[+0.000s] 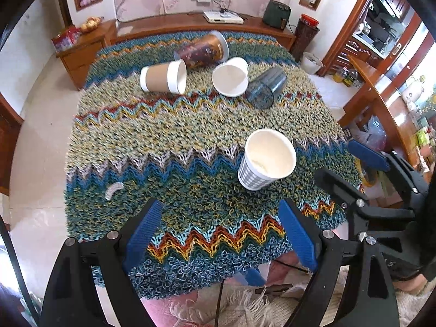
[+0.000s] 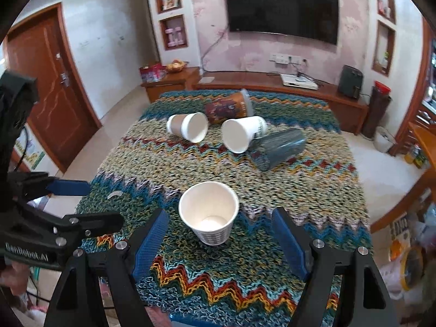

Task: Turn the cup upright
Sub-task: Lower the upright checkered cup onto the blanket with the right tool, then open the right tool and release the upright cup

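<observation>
The checked paper cup (image 2: 209,212) was seen upright (white inside, empty) on the knitted cloth (image 2: 286,185). Both the left gripper (image 1: 220,234) and right gripper (image 2: 219,241) were held wide open, nothing gripped.

— What's between your right gripper (image 2: 219,234) fingers (image 2: 150,241)?
— A checked paper cup (image 2: 209,213), upright on the zigzag cloth (image 2: 299,190), untouched; your fingers are spread wide either side.
— And beyond?
— Four cups lying on their sides, near each other.
</observation>
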The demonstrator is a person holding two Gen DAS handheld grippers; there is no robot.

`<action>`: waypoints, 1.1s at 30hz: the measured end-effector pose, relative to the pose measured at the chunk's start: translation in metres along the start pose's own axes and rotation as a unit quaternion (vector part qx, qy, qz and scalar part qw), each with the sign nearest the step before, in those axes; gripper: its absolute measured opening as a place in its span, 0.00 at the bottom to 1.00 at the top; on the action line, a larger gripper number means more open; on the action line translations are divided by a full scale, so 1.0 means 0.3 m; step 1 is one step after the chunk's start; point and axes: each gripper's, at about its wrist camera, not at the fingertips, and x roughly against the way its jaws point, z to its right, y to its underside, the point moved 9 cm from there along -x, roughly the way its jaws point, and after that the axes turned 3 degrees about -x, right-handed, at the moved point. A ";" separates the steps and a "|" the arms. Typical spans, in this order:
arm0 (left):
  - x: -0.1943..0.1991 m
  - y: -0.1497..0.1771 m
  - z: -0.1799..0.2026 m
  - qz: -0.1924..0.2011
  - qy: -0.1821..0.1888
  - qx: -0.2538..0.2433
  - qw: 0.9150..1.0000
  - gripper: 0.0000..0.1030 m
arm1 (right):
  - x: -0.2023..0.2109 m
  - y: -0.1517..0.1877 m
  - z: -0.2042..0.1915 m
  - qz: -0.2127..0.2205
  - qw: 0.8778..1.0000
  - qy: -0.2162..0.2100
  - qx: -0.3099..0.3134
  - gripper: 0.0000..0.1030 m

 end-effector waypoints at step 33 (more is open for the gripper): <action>0.223 -0.116 0.025 0.109 -0.091 0.040 0.989 0.87 | 0.239 -0.146 0.089 0.025 0.991 0.097 -0.085 0.77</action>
